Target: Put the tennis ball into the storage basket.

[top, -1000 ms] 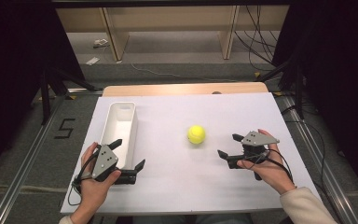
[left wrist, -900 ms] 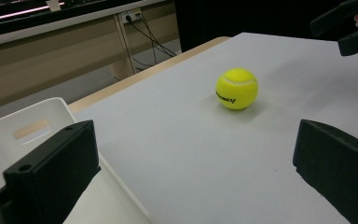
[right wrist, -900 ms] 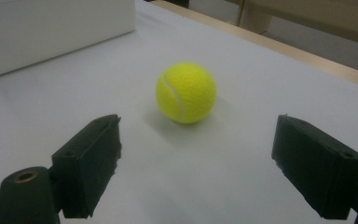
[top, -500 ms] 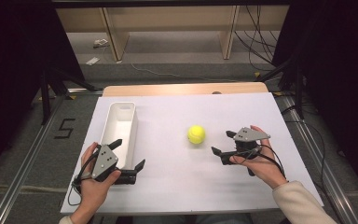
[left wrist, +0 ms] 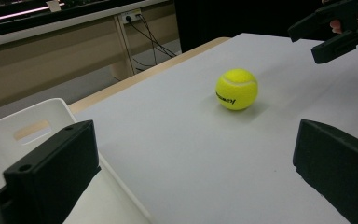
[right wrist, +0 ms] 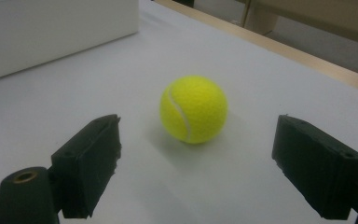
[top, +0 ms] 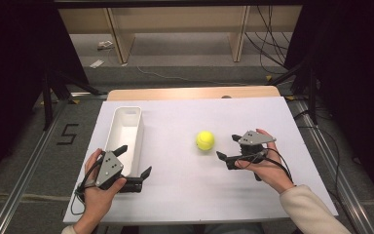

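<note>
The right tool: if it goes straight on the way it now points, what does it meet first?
Most likely the tennis ball, which lies on the table ahead of the open right tool, centred between its jaws in the right gripper view. Farther along the same line stands the white bin.

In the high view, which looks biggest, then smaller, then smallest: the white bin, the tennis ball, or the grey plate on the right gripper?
1. white bin
2. grey plate
3. tennis ball, only a little smaller than the plate.
</note>
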Tool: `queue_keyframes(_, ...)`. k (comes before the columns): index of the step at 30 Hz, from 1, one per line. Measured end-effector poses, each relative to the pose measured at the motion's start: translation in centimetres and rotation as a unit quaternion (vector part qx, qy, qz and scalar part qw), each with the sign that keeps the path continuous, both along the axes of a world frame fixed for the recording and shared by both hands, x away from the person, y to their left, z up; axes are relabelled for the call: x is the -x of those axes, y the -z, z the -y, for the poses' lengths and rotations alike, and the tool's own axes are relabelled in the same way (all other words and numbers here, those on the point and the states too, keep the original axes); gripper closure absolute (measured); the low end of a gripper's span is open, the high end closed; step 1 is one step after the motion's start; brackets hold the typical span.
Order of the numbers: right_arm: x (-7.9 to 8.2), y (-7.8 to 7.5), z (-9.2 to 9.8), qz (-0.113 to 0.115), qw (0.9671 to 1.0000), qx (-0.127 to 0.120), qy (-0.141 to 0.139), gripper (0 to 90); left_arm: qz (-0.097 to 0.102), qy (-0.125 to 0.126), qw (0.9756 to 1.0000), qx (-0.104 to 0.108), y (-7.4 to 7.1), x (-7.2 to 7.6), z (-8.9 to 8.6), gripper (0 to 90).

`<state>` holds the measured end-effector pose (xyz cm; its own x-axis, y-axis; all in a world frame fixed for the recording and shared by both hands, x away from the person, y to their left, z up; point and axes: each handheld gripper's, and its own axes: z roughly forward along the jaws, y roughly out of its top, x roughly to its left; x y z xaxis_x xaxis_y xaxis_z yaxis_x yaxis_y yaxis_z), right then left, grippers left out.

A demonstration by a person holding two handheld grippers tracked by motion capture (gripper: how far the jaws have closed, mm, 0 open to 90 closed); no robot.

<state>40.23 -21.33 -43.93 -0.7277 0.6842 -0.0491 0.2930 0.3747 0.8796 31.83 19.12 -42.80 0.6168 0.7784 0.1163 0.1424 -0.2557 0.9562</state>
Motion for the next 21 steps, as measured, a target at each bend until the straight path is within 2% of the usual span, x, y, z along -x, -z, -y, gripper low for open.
queue_keyframes(21,-1.6,0.5,-1.5,-0.009,0.9999,0.008,-0.005,16.0,0.000,0.000,1.0000,0.000,0.0,0.0,0.0,0.0)
